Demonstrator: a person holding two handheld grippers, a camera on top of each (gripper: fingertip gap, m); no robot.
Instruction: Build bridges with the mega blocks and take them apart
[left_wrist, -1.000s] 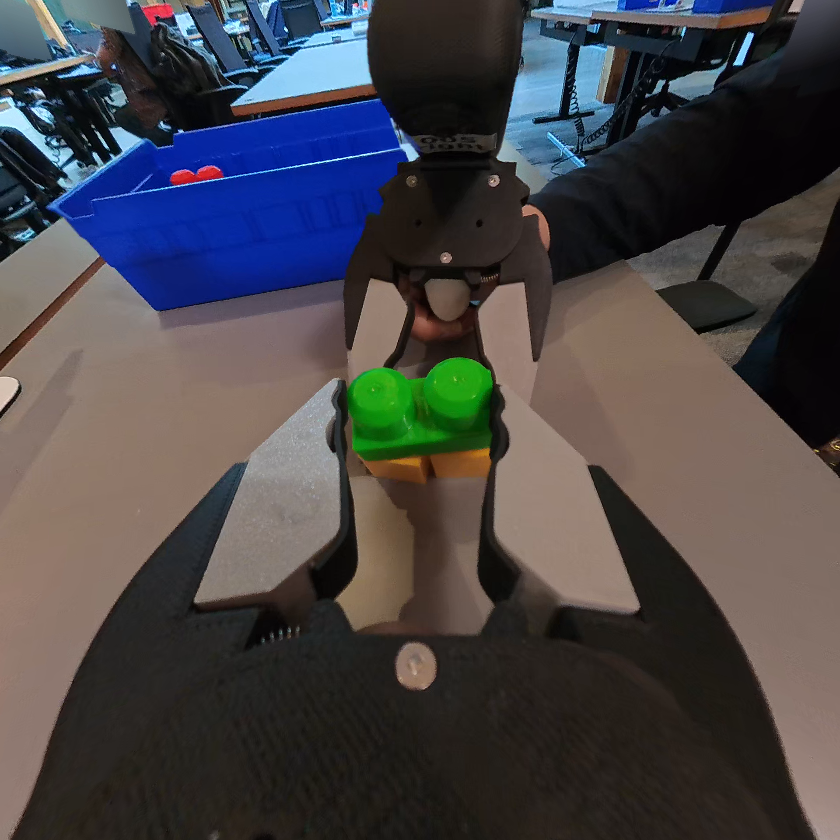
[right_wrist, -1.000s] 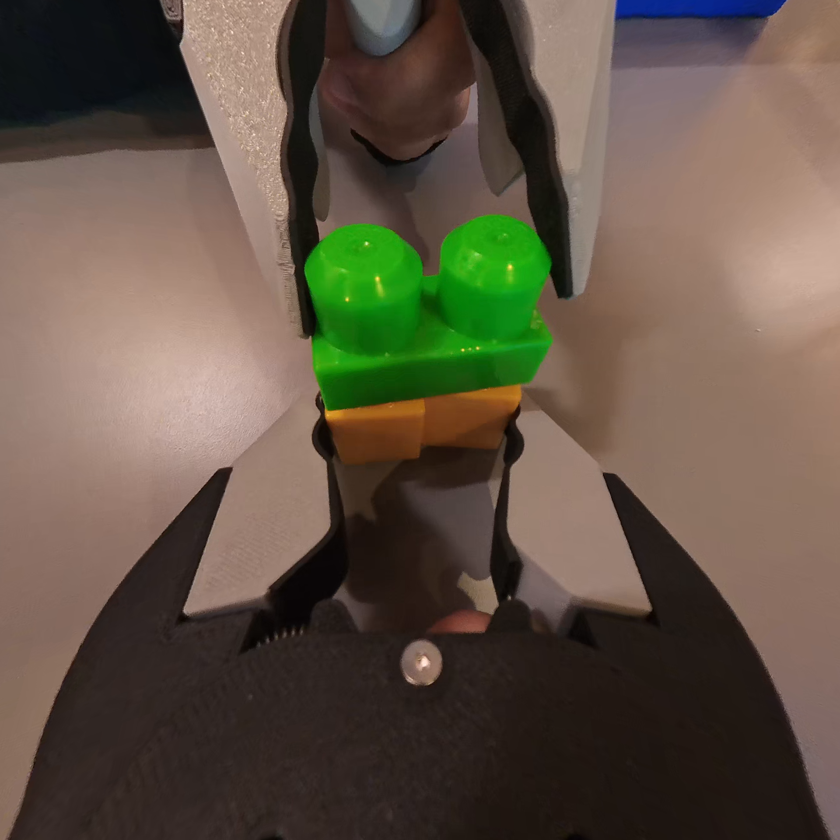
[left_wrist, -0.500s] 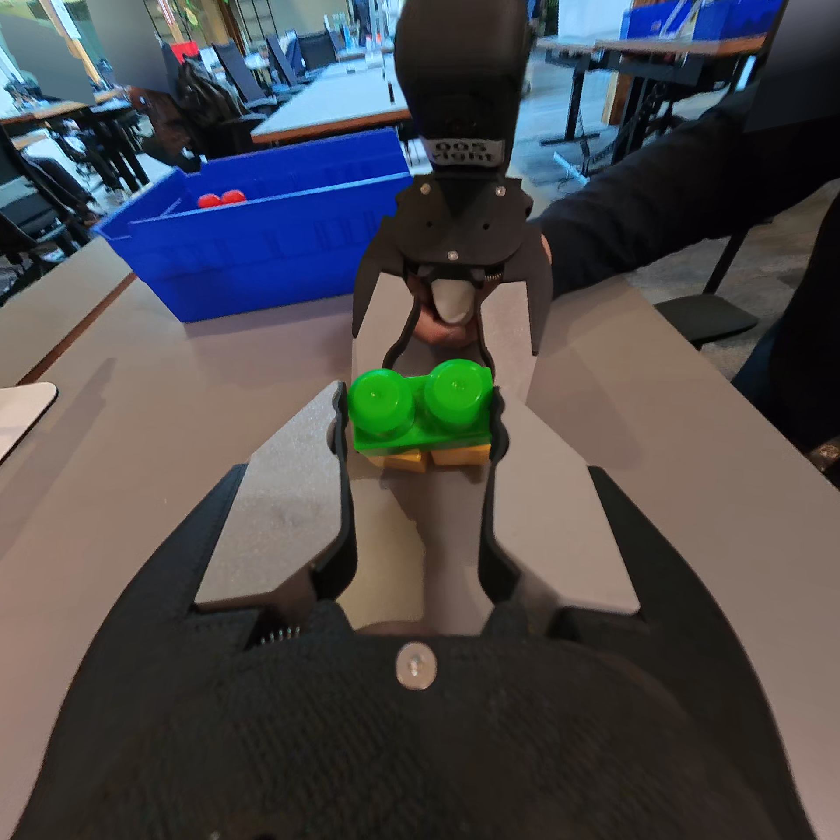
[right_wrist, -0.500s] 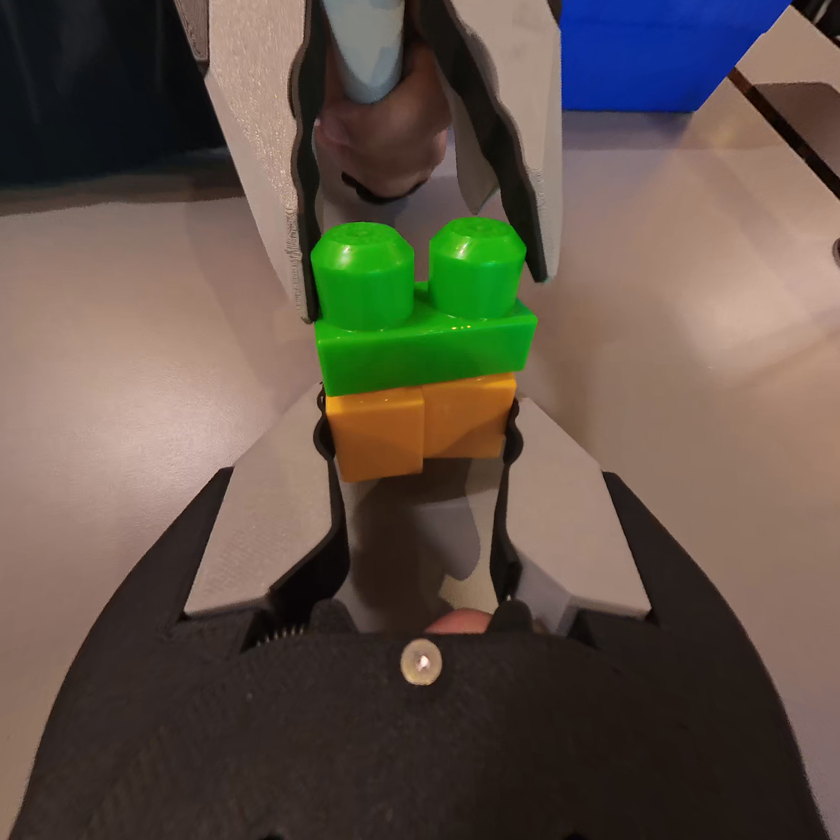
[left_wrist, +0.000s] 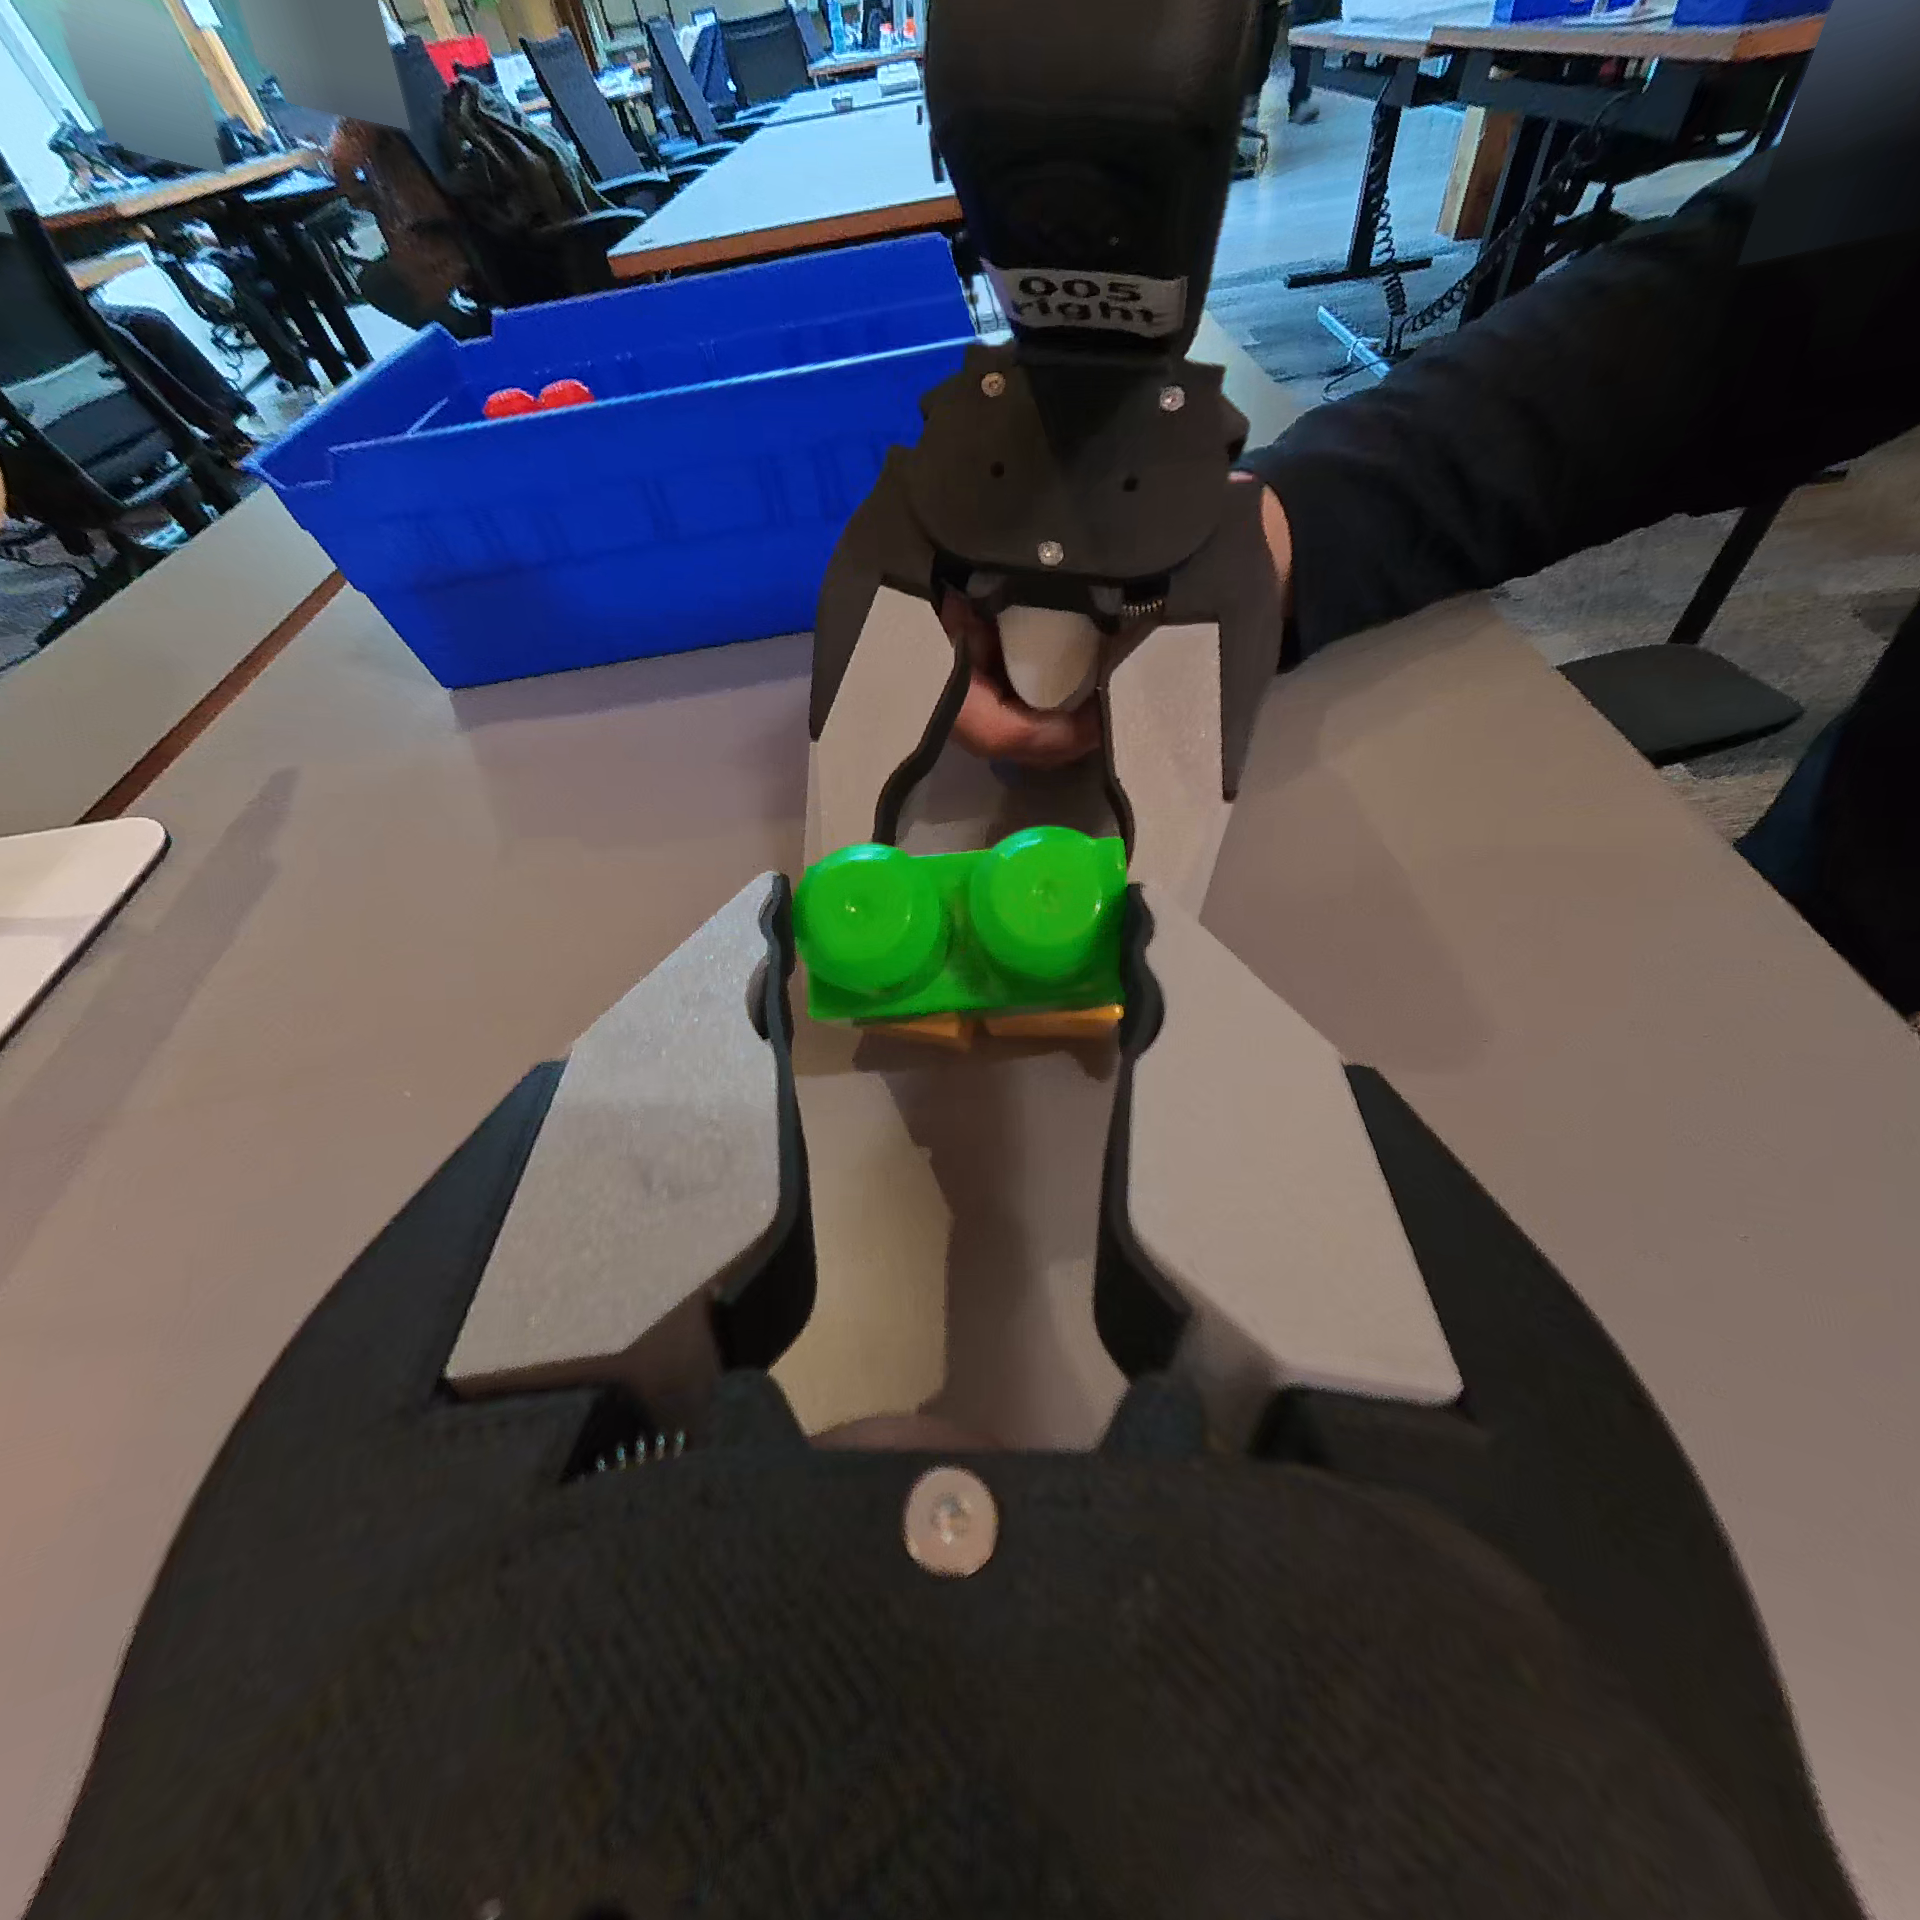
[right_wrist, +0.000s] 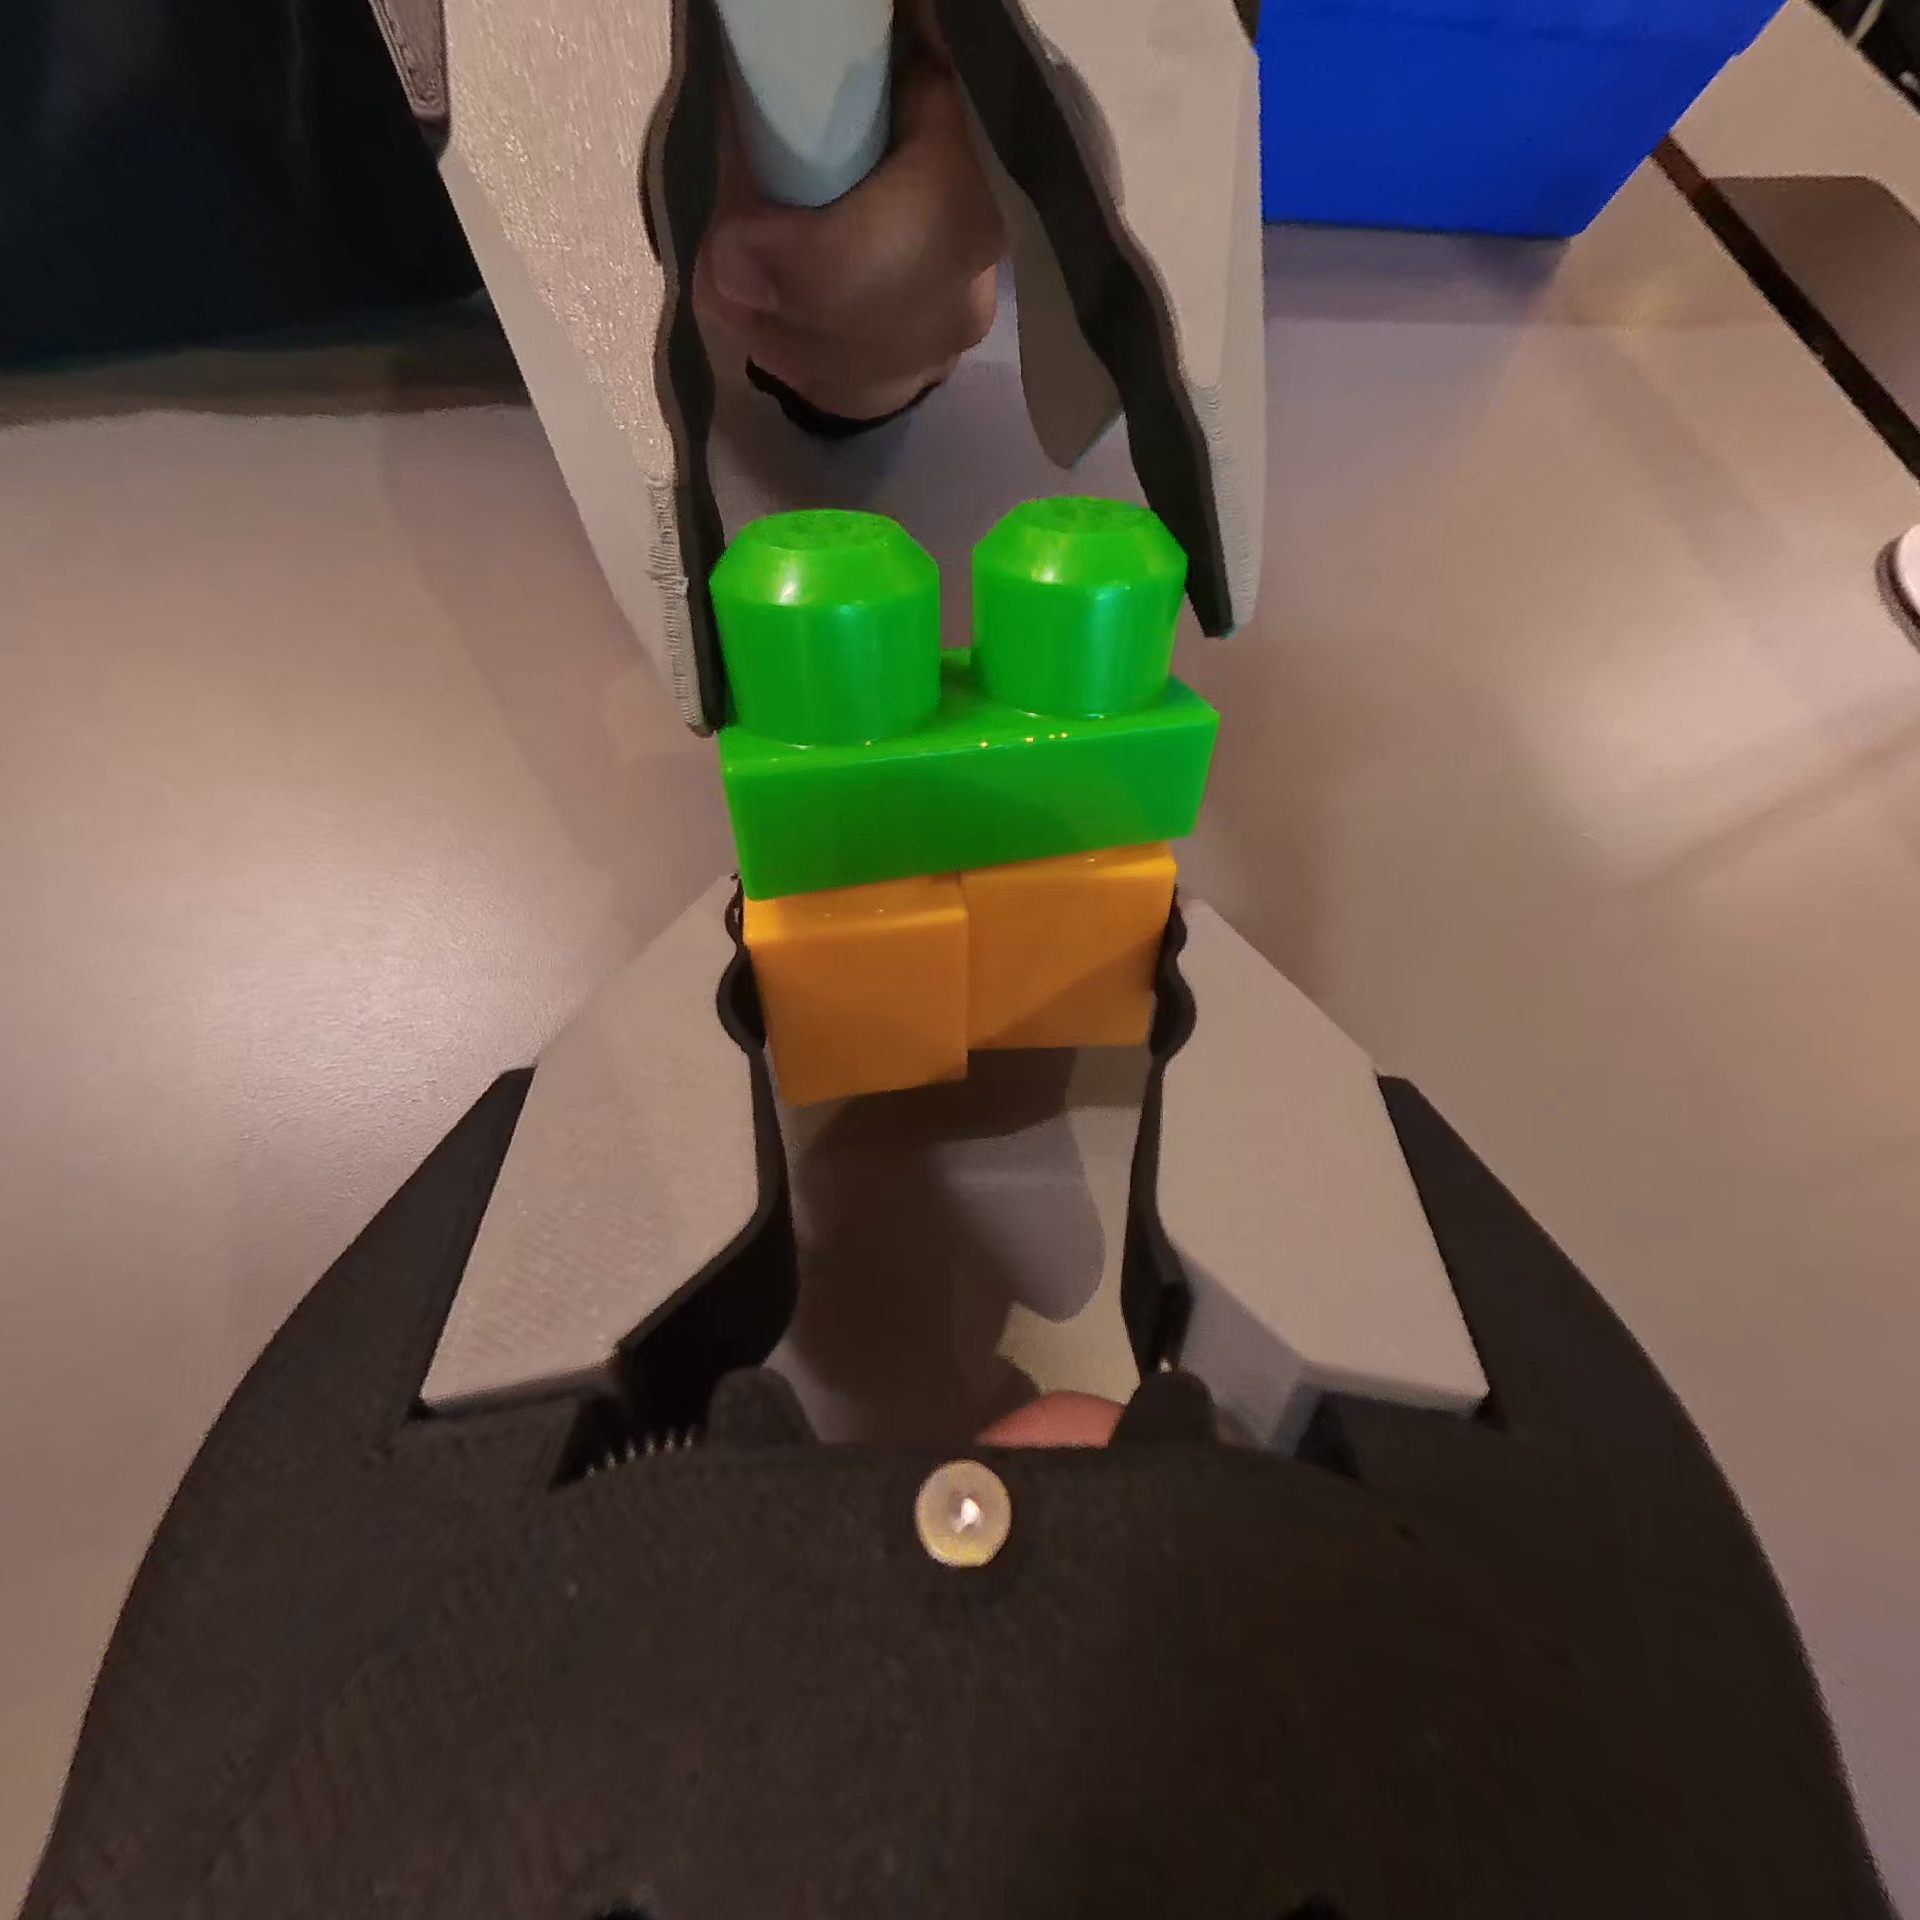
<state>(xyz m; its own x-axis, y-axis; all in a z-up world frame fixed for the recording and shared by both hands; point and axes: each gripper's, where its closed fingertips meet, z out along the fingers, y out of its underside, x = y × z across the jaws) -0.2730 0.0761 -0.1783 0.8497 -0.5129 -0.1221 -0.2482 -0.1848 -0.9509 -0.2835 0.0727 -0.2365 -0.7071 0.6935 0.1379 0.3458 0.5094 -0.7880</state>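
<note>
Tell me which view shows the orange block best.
The right wrist view: the orange block shows its full near side, clamped between the right hand-held gripper fingers under the green block. The left wrist view shows only a sliver beneath green.

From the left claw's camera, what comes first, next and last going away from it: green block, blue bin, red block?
1. green block, gripped between the left claw tips.
2. blue bin, behind, left on the table.
3. red block, inside the bin's far part.
</note>
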